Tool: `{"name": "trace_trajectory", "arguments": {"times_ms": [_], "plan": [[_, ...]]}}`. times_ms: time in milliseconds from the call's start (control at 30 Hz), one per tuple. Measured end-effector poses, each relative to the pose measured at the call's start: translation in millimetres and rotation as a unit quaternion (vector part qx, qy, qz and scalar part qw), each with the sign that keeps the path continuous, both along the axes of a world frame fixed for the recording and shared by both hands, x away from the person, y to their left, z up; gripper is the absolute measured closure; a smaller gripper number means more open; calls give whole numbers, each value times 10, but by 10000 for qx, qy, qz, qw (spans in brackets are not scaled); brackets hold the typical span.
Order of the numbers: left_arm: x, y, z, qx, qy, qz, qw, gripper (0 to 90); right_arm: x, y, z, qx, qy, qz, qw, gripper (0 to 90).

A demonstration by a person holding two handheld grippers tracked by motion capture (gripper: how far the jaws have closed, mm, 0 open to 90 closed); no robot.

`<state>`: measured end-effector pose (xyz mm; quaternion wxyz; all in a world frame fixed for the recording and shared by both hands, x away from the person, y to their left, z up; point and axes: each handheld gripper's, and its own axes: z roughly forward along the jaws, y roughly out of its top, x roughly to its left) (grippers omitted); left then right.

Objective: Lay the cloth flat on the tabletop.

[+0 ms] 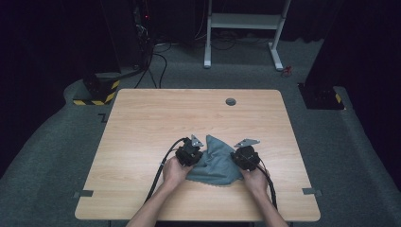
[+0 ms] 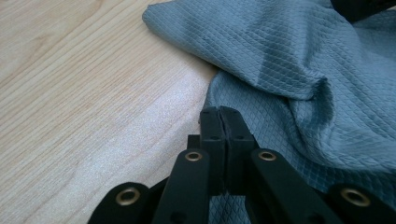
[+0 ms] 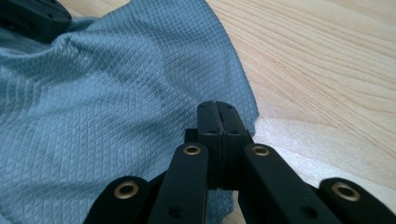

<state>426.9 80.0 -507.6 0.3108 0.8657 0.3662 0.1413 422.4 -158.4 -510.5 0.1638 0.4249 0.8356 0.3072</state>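
The left gripper (image 2: 219,112) and right gripper (image 3: 218,108) each have jaws pinched tight on opposite edges of the grey-blue quilted cloth (image 1: 215,163), bunched between them on the wooden surface (image 1: 142,123).

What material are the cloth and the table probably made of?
Cloth: blue-grey woven fabric, matte, with a fine diamond texture and soft folds; possibly microfibre. Table: light wood or wood-look laminate, smooth with a slight sheen; the grain lines show, but I cannot tell which.
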Motion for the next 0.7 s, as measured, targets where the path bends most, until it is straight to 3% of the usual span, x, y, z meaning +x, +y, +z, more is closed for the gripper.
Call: {"name": "trace_trajectory", "arguments": {"times_ms": [67,167,267,533,633,700], "plan": [[-10,20,8,-4,-16,0,10000,891,-7,-6,2,-17,-35,25,10000,900],[-66,173,96,-177,-112,79,9998,891,-76,-77,53,72,-158,18,9998,900],[-120,293,132,-152,-158,143,9997,891,-127,-145,86,119,-204,22,9997,900],[-182,535,27,-132,44,350,9993,887,-232,-207,24,15,-40,173,9998,895],[-173,515,40,-161,-21,378,9992,791,-212,-183,21,-31,-68,166,9998,859],[-154,483,75,-244,-81,390,9989,726,-187,-181,49,67,-152,119,9998,809]]}}
